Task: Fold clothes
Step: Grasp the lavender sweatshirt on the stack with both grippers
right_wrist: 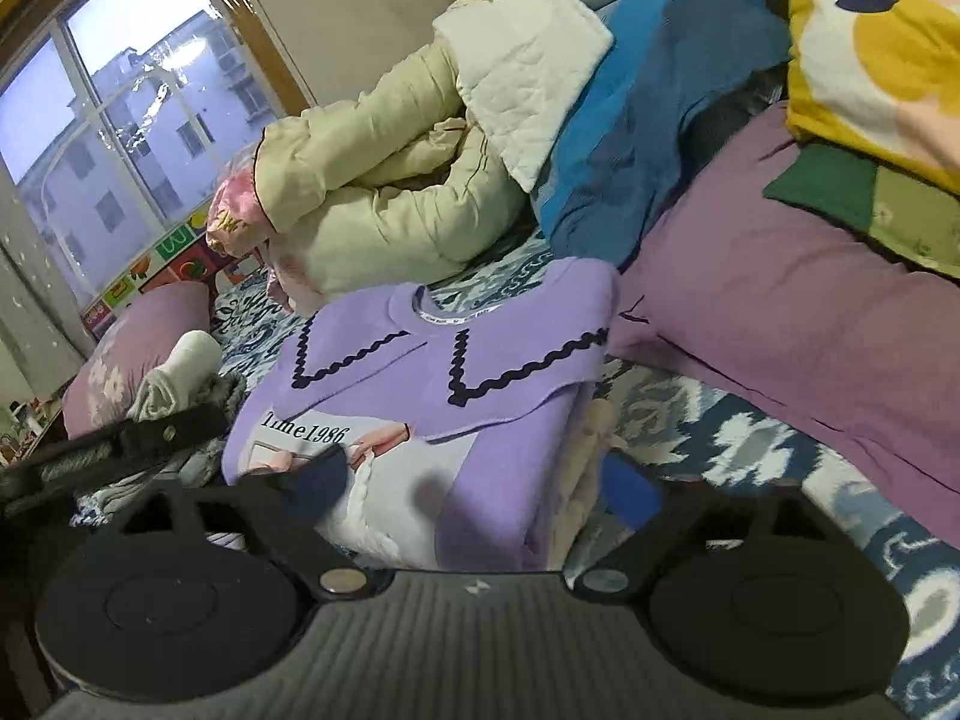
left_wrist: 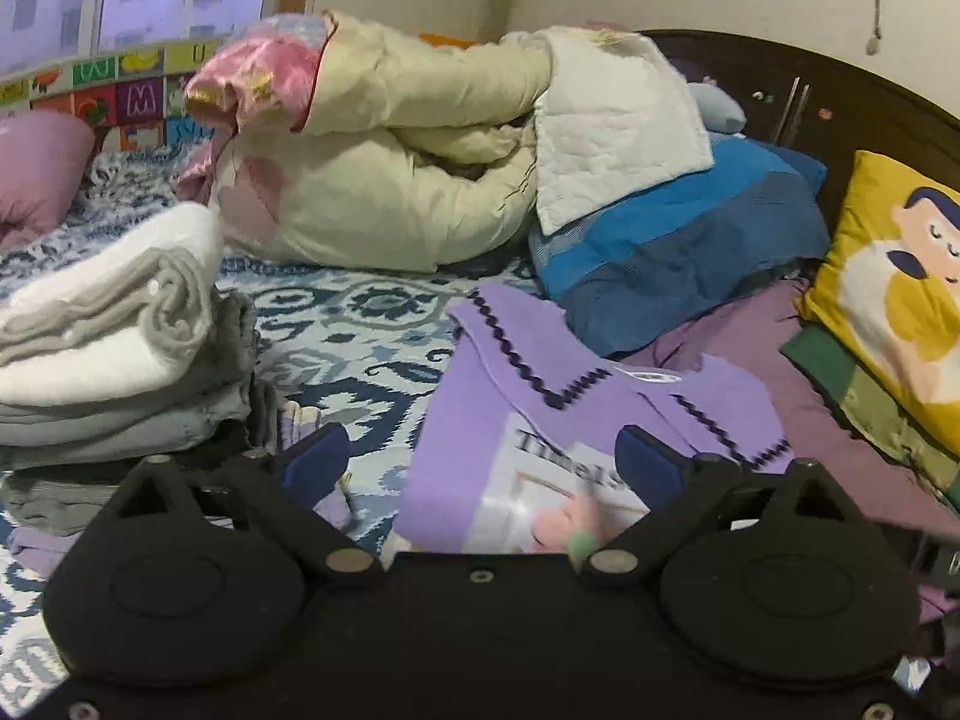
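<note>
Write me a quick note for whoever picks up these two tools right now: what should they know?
Left hand-held gripper: open, holding nothing, over the left edge of the purple sweater.
Right hand-held gripper: open, astride the sweater's right edge, not gripping.
The sweater lies folded on the bed, collar up.
A pile of folded clothes sits to its left.
Left: probably move the sweater onto that pile.

Bed: blue-and-white patterned sheet (left_wrist: 360, 324)
On it: folded purple top (right_wrist: 432, 396), stacked clothes (left_wrist: 120, 348), cream quilt (left_wrist: 390, 180), pillows (right_wrist: 780, 300)
</note>
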### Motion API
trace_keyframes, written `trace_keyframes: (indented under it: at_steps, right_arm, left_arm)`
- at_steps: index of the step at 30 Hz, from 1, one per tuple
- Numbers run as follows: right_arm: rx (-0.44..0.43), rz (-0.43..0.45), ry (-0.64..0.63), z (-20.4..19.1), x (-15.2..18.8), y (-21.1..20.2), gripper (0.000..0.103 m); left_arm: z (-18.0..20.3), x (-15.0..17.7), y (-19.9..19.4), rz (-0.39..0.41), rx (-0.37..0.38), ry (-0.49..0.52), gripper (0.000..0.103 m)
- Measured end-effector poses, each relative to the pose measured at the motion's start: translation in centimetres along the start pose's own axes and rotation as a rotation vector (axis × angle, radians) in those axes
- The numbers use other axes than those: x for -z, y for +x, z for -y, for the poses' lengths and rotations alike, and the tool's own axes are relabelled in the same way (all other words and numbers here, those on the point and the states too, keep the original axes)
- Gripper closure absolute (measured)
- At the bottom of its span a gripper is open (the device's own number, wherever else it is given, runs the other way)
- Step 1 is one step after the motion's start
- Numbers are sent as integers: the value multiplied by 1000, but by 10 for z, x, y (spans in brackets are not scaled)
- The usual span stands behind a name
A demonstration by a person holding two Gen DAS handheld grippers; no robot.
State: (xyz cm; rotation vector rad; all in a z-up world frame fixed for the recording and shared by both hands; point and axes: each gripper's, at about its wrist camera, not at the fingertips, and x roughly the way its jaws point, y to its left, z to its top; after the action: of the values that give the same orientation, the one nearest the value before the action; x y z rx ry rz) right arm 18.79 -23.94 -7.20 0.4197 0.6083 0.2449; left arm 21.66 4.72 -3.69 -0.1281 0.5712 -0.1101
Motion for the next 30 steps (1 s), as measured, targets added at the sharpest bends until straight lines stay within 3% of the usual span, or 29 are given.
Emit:
trace_keyframes:
  at_steps: [4, 5, 6, 7, 10, 14, 21, 25, 30]
  right_arm:
    - [-2, -9, 11, 1, 5, 17, 33]
    - [-1, -10, 18, 2, 6, 21, 34]
    - [-1, -12, 25, 3, 7, 25, 37]
    - [-2, -12, 30, 4, 8, 27, 38]
    - [-27, 0, 21, 3, 8, 29, 48]
    - [-68, 21, -2, 0, 3, 19, 75]
    - [-182, 55, -55, -13, 3, -23, 84]
    - [-295, 67, -51, -27, 11, -60, 84]
    - [-466, 42, -49, -60, 35, -102, 85]
  left_arm:
    - [-6, -1, 28, -61, 11, -12, 9]
    - [-7, 1, 32, -78, 26, -17, 13]
    - [-7, 2, 37, -96, 42, -22, 19]
    - [-8, 4, 39, -103, 64, -33, 36]
    - [-7, 7, 30, -85, 104, -42, 53]
    - [-2, 12, 6, -36, 106, 2, 75]
    - [-10, 33, -69, 56, 111, -33, 81]
    - [-29, 50, -139, 126, 121, -124, 82]
    - [-45, 88, -234, 175, 75, -174, 83]
